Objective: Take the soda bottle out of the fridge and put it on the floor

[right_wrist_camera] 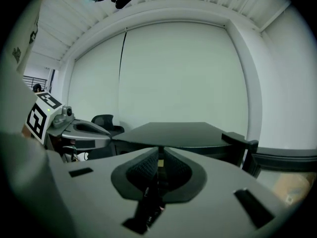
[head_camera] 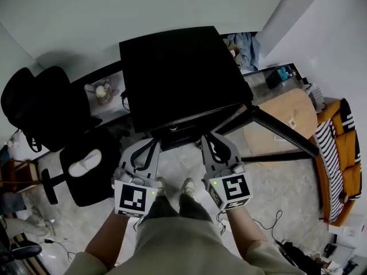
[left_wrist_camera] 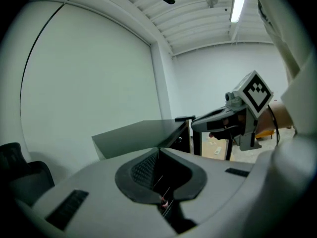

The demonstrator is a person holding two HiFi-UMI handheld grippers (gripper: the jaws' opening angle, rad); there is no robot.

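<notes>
The left gripper [head_camera: 150, 144] and the right gripper [head_camera: 208, 139] are both clenched on nothing, before the black fridge [head_camera: 178, 73] at the frame's centre. The soda bottle is not visible, probably still inside. This looks like the approach; next, the door must be opened.

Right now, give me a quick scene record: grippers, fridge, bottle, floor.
left gripper: shut, empty, pointed at the fridge
right gripper: shut, empty, beside the left one
fridge: black, directly ahead, door state unclear from above
bottle: not in view
chair: black, left of the fridge
floor: pale
</notes>
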